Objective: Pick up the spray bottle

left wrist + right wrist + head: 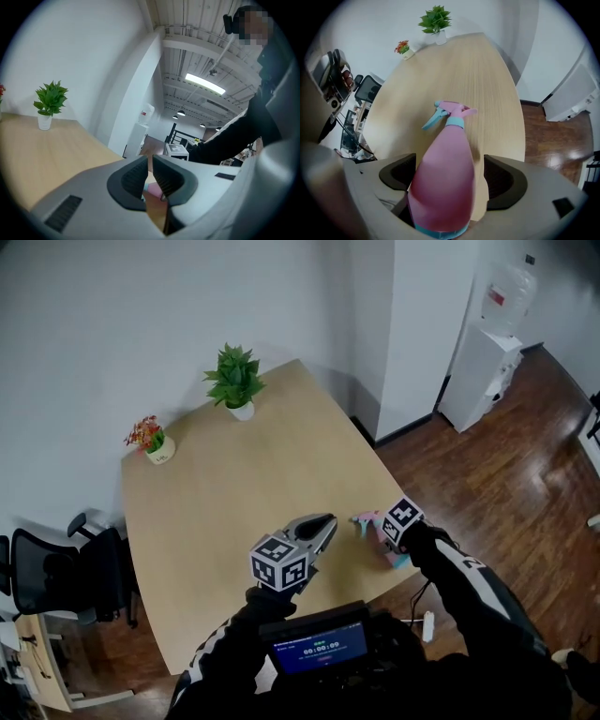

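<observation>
Spray bottle [443,187]: pink with a teal trigger and teal base. It seems to lie on its side on the tabletop [244,474], close to the right edge and near the corner nearest the person, with its nozzle toward the far side and its base toward the near edge. The right gripper [450,176] points steeply down over it with its jaws spread wide. The bottle's fat lower body sits between them. A clear gap shows at the right-hand pad, and the bottle's other flank lies close against the left-hand pad, so nothing is clamped yet.

The main risk is that rounded, tapering body. If the jaws close off-centre, the pad already near the bottle would arrive first and could roll or shove it sideways, and the table's right edge is not far off. The smooth plastic could also squirt out toward the narrower neck as the pads squeeze. A grip this low, close to the base, would leave the trigger end hanging, so the bottle may pivot or droop once lifted.

The left gripper [150,176] hovers just beside, jaws drawn nearly together on nothing. Drifting closer, it could knock the nozzle.
</observation>
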Tool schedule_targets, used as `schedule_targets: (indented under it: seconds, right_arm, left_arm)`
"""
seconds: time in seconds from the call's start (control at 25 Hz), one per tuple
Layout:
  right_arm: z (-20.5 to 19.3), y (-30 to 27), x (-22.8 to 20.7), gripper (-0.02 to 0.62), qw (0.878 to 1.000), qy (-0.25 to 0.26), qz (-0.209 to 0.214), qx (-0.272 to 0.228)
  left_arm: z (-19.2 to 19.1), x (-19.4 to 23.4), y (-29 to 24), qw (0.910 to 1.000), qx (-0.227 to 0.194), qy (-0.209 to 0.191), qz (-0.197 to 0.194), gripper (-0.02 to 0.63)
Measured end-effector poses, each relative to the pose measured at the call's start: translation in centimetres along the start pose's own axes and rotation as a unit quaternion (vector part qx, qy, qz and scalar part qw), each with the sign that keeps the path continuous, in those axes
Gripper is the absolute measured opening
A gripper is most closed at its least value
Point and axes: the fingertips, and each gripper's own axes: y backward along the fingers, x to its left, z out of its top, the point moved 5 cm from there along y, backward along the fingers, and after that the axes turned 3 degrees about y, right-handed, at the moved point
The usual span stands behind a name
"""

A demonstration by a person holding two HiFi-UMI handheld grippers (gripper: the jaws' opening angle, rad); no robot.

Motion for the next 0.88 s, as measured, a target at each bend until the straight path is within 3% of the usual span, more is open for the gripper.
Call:
schedule_targets:
  seconds: [0.16,0.56,0.64,0.72,0.8,0.88]
  right_arm:
    - [0.0,-1.8,0.7,0.42,1.0,0.001,0.006,0.015]
    - [0.7,-1.2,1.0,0.4,0.999,-0.012,0.02,-0.024]
    - [1.4,0.3,1.6,0.4,0.997,-0.005,0.032,-0.069]
    - [2.8,3.2,2.6,0.399,0.988,0.005,0.051,-0.144]
    - [4.2,7.7,3.8,0.4,0.967,0.015,0.068,-0.244]
    - [5.2,12.8,5.0,0.399,0.933,0.022,0.08,-0.351]
  left_arm:
    - [-0.1,1.7,0.6,0.9999,-0.004,0.01,-0.003,0.035]
    - [0.6,1.9,1.3,0.9998,-0.017,0.004,-0.002,0.032]
    - [0.9,1.6,1.9,0.9996,-0.027,0.003,0.005,0.031]
    - [1.5,1.1,3.0,0.9987,-0.047,0.005,0.017,0.02]
    - [2.5,0.4,4.6,0.9968,-0.073,0.0,0.032,0.005]
    - [3.7,-0.2,6.4,0.9941,-0.096,-0.01,0.048,0.005]
